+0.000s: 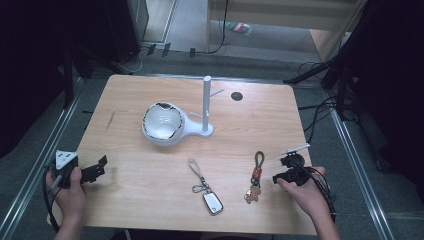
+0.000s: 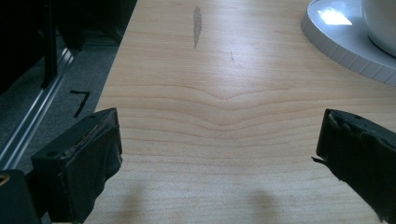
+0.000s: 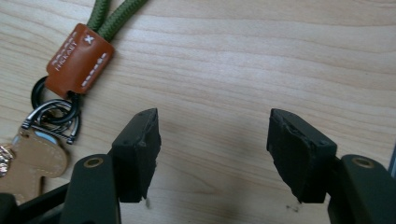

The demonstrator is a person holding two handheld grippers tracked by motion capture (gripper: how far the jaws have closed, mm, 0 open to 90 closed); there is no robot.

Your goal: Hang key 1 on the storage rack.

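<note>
Going left to right: the left claw (image 1: 101, 166) is parked near the left edge of the tabletop (image 1: 150, 200), jaws spread wide with nothing between them, and in the left gripper view bare wood is seen ahead with the ribbed rim of the white stand base (image 2: 341, 44) up at the right. The white bowl-and-post key stand (image 1: 172, 125) sits in the middle of the tabletop, and it looks like the keychains are meant to be hung on the little pegs of its post (image 1: 206, 102). Just below it a grey-strapped key fob (image 1: 212, 202) is lying flat, and to its right the green-cord keychain (image 1: 256, 176) with the brown leather tag (image 3: 80, 60) and a tan bear charm (image 3: 35, 161) is laid out, well apart from the stand. The right claw (image 1: 281, 171) is held just beside that keychain, jaws open and empty, with the cord off to the left of the jaws in the right gripper view. For a clean pickup, the claw should probably be shifted toward the cord so the doubled green rope above the leather tag is centred between the jaws, then closed there rather than on the metal rings, which would likely slip. The loop end is best left free so it can be dropped over a peg.
</note>
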